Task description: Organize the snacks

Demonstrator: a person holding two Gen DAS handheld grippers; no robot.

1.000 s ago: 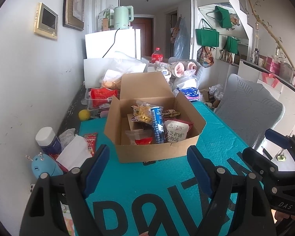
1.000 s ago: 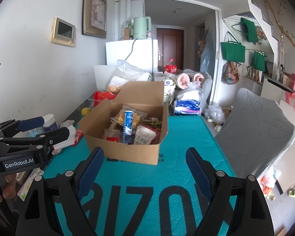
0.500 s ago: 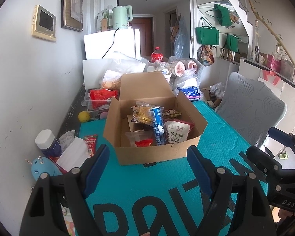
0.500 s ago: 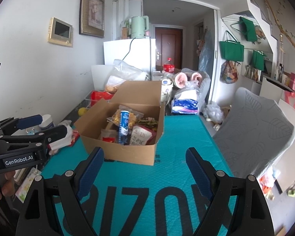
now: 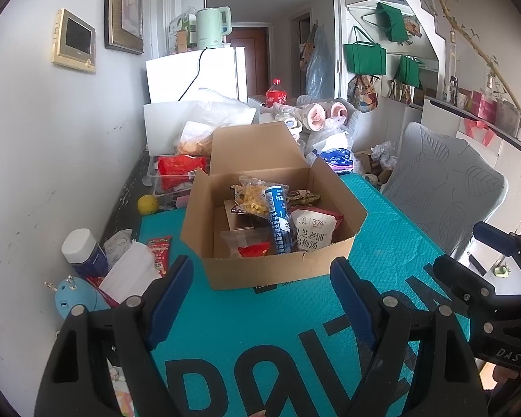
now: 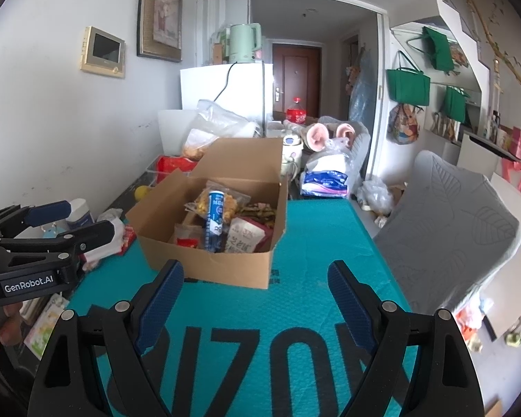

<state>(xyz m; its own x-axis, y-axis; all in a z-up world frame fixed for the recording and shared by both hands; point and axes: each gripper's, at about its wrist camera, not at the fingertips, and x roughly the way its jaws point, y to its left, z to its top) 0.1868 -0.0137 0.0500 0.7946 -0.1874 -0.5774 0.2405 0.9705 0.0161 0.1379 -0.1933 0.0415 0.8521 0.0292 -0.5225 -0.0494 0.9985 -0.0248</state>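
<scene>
The left gripper (image 5: 262, 279) and right gripper (image 6: 255, 285) hang wide and empty near the cardboard box (image 5: 278, 267); the blue tube (image 5: 278, 222) leans among the packets inside; best to descend straight, pinching its upper end clear of the wall.

snacks (image 5: 278, 222) in box (image 5: 278, 271), box on mat (image 5: 260, 319)

Right gripper (image 6: 255, 292) spread wide, empty, above the teal mat (image 6: 316, 243). Just beyond, an open box (image 6: 225, 264) with a blue tube (image 6: 214, 220) upright among snack bags. Left gripper (image 6: 66, 219) at far left, also parted, empty. Grey chair (image 6: 448, 229) on the right.
</scene>
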